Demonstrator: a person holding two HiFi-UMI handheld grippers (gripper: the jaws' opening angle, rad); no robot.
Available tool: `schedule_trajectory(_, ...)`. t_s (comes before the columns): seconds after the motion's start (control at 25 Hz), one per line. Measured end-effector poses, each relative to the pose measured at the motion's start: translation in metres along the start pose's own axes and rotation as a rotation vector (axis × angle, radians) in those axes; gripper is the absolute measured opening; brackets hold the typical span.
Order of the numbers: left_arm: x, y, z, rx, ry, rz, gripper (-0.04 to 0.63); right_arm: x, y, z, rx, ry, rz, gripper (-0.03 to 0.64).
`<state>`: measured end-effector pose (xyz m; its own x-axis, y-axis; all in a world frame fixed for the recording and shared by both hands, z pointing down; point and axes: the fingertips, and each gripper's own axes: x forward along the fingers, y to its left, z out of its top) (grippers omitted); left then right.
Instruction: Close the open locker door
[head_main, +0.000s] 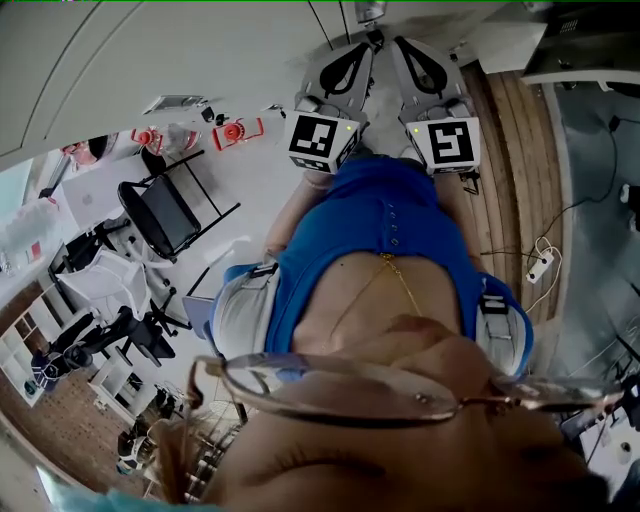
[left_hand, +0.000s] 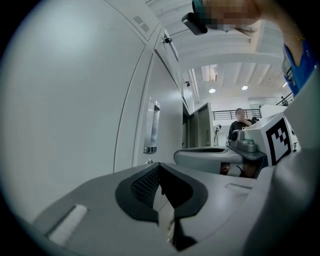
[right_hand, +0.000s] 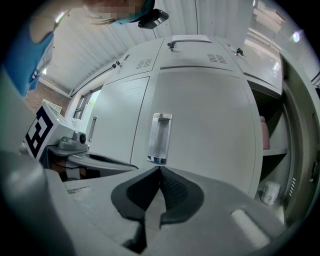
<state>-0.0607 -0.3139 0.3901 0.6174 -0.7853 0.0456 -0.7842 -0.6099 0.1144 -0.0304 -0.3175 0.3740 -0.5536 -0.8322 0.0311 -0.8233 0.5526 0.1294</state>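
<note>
In the right gripper view a pale grey locker door (right_hand: 205, 125) with a clear upright handle (right_hand: 159, 138) fills the middle. It stands open: past its right edge I see the locker's inside (right_hand: 272, 150). My right gripper (right_hand: 160, 169) is shut with nothing in it, its tips just below the handle and close to the door. My left gripper (left_hand: 160, 166) is also shut and empty, facing a neighbouring closed door (left_hand: 75, 100) with its own handle (left_hand: 151, 127). In the head view both grippers, left (head_main: 362, 48) and right (head_main: 402, 48), point side by side at the lockers (head_main: 150, 50).
Shelves inside the open locker hold a pink item (right_hand: 265, 134) and a white bottle (right_hand: 271, 191). Behind me stand a black folding chair (head_main: 165, 215), a power strip with cables (head_main: 540, 265) on the floor, and red-and-white items (head_main: 237, 131). A person (left_hand: 239, 125) stands far off.
</note>
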Motion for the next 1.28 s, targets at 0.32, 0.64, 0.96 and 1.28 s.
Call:
schedule_trajectory(0.32, 0.007, -0.025, 0.003, 0.031, -0.008, 0.049, -0.003, -0.021, -0.002, -0.004, 0.009, -0.007, 0.062, 0.002)
schedule_trajectory(0.64, 0.008, -0.042, -0.001, 0.077, 0.000, 0.092, -0.003, -0.038, -0.014, -0.007, 0.032, -0.003, 0.078, 0.002)
schedule_trajectory(0.96, 0.011, -0.056, 0.001, 0.076, 0.004, 0.092, -0.003, -0.045, -0.020, -0.009, 0.021, 0.003, 0.094, 0.002)
schedule_trajectory(1.28, 0.015, -0.063, 0.000, 0.077, 0.008, 0.093, -0.003, -0.050, -0.024, -0.010, 0.023, 0.003, 0.100, 0.002)
